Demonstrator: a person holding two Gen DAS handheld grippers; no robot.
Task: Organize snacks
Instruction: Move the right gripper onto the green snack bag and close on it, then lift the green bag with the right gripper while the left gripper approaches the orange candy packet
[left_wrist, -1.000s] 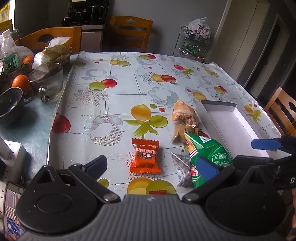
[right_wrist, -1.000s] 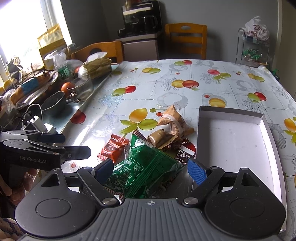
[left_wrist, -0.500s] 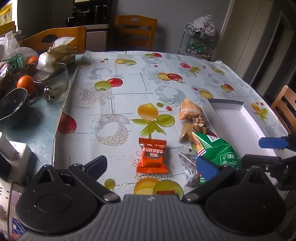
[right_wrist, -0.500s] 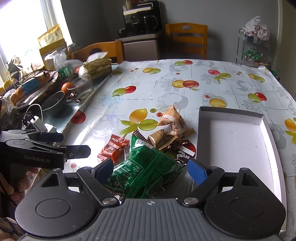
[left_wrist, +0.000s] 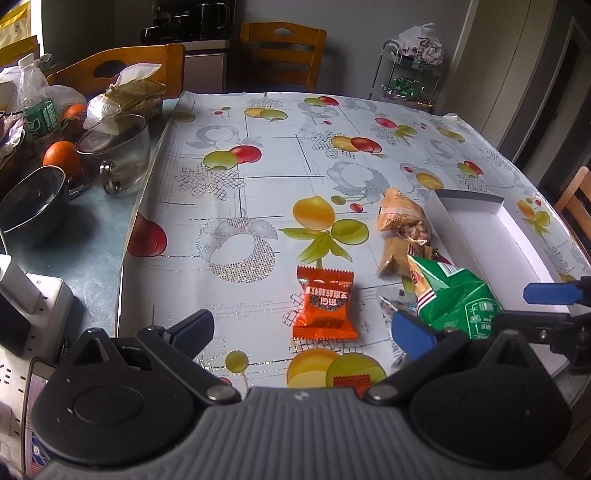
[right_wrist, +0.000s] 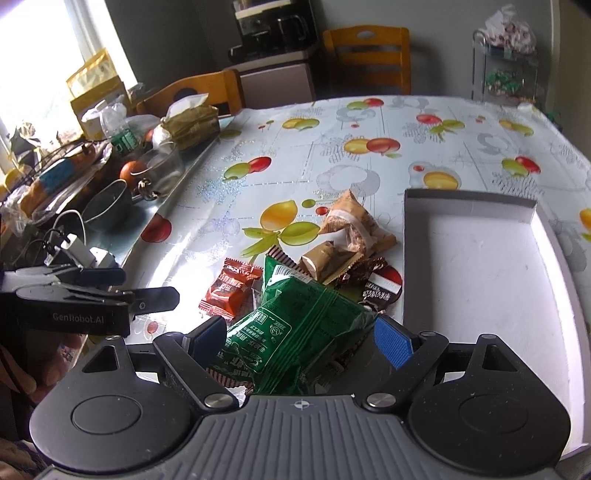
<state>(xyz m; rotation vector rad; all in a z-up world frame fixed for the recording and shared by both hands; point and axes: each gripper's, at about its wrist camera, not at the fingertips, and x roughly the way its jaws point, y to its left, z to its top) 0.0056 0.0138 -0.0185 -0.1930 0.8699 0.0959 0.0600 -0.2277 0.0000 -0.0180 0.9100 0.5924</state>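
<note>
From my left gripper (left_wrist: 301, 330), jaws open and empty, the orange packet (left_wrist: 325, 304) lies flat on the surface ahead. From my right gripper (right_wrist: 301, 338), jaws open around the green bag (right_wrist: 295, 332) — light, crinkly, slippery — I'd pinch its puffy middle, beside the white box (right_wrist: 469, 201).
</note>
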